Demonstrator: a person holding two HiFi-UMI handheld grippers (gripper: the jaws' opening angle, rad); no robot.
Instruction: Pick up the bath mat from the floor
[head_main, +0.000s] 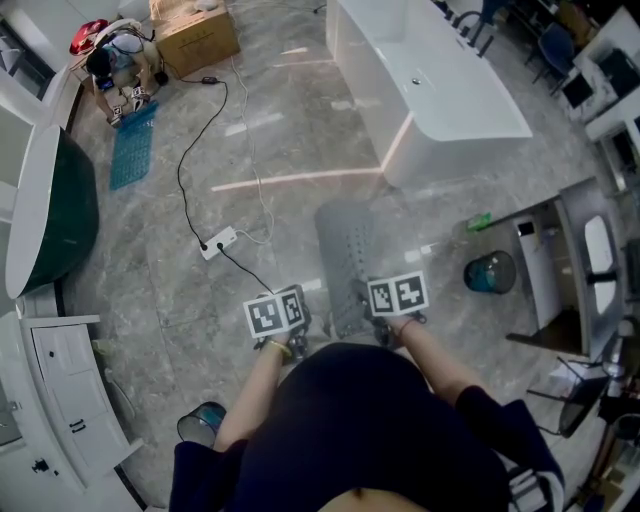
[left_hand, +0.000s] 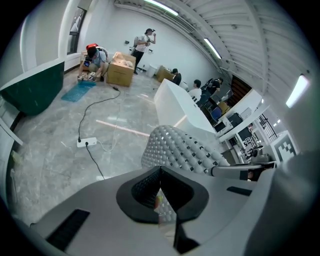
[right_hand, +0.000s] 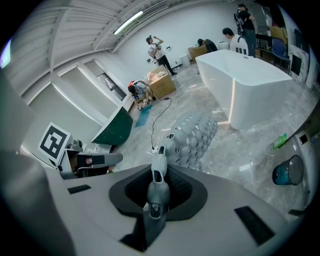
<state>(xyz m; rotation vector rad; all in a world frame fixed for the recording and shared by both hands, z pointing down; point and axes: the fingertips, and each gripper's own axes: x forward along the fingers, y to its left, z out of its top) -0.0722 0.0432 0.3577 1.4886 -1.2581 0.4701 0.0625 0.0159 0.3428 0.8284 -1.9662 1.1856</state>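
Grey marble floor (head_main: 270, 200) of a bright showroom, with a grey bath mat (head_main: 345, 260) pinched at its near edge by both tongs.

Glossy veined tiles run from a white freestanding bathtub (head_main: 440, 90) at far right to a dark green tub (head_main: 70, 200) at left; a white power strip (head_main: 218, 242) with a black cable lies between them, a blue bin (head_main: 490, 272) stands near right, and a blue mat (head_main: 133, 145) and a cardboard box (head_main: 198, 40) sit far left. The left gripper (left_hand: 159, 192) and the right gripper (right_hand: 159, 185) are each clamped on the studded mat's near edge, and the mat stretches away toward the bathtub.
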